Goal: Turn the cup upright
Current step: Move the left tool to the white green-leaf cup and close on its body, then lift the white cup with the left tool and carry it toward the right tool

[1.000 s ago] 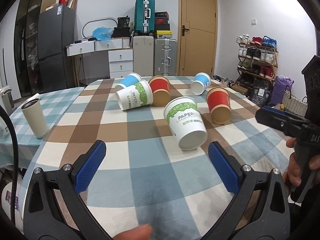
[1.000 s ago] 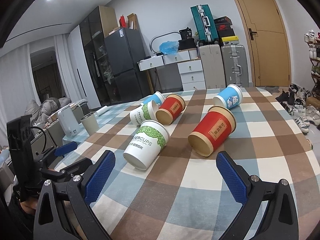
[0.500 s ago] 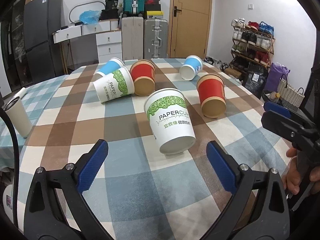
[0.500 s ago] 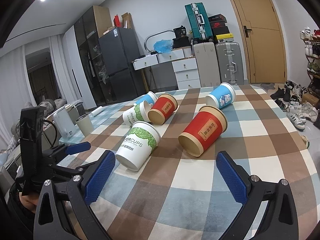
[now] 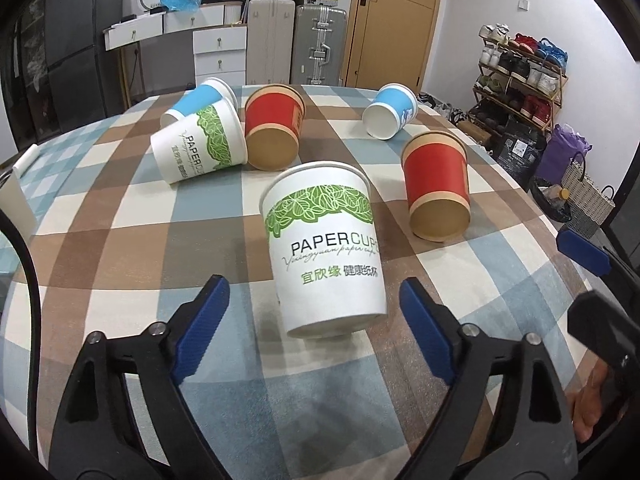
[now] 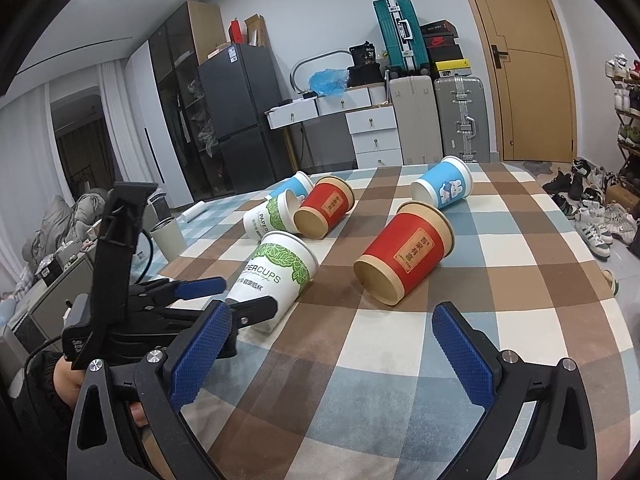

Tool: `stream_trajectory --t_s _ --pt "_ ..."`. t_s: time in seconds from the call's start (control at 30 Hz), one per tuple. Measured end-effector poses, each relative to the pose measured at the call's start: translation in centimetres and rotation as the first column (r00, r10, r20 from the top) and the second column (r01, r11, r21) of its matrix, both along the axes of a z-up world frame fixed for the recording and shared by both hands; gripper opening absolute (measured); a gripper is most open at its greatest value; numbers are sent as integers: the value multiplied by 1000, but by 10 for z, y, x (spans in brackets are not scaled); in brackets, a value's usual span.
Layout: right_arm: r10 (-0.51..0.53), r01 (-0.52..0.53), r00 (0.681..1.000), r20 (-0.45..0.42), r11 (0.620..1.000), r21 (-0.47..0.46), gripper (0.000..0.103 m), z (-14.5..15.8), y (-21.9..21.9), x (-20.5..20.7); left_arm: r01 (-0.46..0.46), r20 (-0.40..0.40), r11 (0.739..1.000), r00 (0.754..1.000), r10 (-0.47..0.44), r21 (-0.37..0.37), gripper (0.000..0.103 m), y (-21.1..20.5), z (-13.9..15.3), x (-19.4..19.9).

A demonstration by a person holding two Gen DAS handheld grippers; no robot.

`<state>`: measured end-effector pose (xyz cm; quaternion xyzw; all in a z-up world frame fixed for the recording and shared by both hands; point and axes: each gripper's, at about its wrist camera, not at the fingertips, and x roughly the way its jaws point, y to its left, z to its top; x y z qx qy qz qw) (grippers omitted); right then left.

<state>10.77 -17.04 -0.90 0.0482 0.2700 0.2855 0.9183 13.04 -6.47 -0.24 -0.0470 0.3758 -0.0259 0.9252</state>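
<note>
Several paper cups lie on their sides on the checked tablecloth [image 5: 120, 208]. The nearest is a white cup with green leaves and "PAPERCUPS" lettering [image 5: 326, 248], base toward me; it also shows in the right wrist view [image 6: 276, 278]. My left gripper [image 5: 314, 312] is open, its blue pads level with the cup's base on either side, not touching. My right gripper [image 6: 332, 344] is open and empty, low over the table, short of a red cup [image 6: 404, 258].
A second white-green cup [image 5: 198, 148], two blue cups [image 5: 390, 114] [image 5: 200, 98] and two red cups [image 5: 274, 130] [image 5: 436, 184] lie further back. A grey tumbler [image 6: 168, 238] stands at the left edge. Shoe rack [image 5: 520, 76] beyond the table's right edge.
My left gripper has moved forward and down toward the near white-green cup, which now sits between its pads. The right gripper has barely moved.
</note>
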Motion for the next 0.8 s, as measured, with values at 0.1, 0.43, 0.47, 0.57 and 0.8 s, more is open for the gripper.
stream_trajectory --t_s 0.1,0.43,0.47,0.57,0.8 --pt "3 -3 1000 -9 1000 -1 103 -2 0 1 9 -12 1000 1000 -9 13 55 -4 -2 4" --pt "13 -13 1000 -22 1000 13 103 -5 3 2 11 43 999 999 -13 38 55 -5 7 -20" --pt "15 -15 1000 -20 1000 12 103 -6 3 2 10 51 999 999 -12 44 55 -6 8 -24" --pt "25 -24 1000 -19 1000 13 103 -7 6 1 5 75 999 997 -9 50 55 -5 12 -37" --pt "51 -51 999 -14 999 19 103 -10 12 0 -1 116 999 993 -4 46 55 0 20 -68"
